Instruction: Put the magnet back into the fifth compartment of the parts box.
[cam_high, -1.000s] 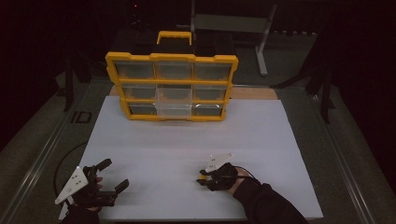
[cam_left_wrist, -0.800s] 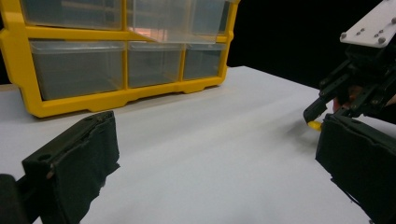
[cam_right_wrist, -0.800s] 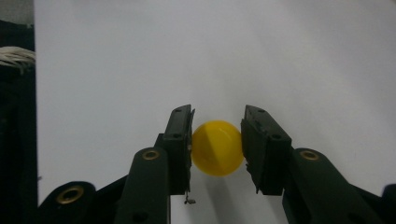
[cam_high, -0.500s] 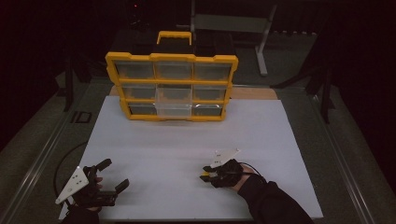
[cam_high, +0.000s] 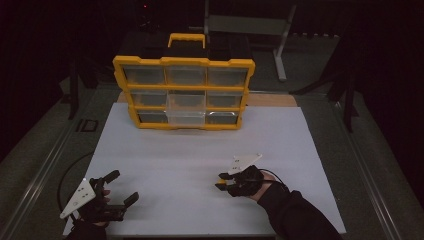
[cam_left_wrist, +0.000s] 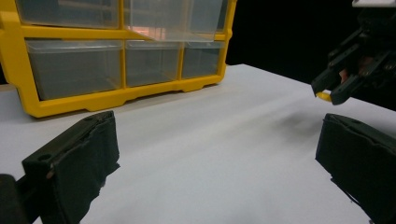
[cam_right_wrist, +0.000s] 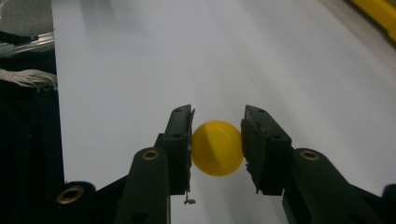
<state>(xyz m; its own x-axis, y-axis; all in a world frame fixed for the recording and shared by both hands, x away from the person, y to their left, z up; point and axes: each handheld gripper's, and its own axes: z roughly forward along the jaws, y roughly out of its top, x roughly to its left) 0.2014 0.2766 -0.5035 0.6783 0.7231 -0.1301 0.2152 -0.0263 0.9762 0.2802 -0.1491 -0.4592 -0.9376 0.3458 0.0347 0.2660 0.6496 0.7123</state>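
Tabletop (cam_high: 200, 155): white sheet, dim light, edges fade into dark. Yellow drawer cabinet (cam_high: 184, 92) stands upright, well beyond both claws at the far side; drawer contents cannot be made out, top cut off in the left claw view. Left claw (cam_high: 121, 189): jaws wide apart, nothing between them, low over the near left corner. Right claw (cam_right_wrist: 217, 140): closed onto a small yellow ball (cam_right_wrist: 217, 148), pinched between both jaws, just above the sheet; lower part of the ball is hidden behind the jaws.
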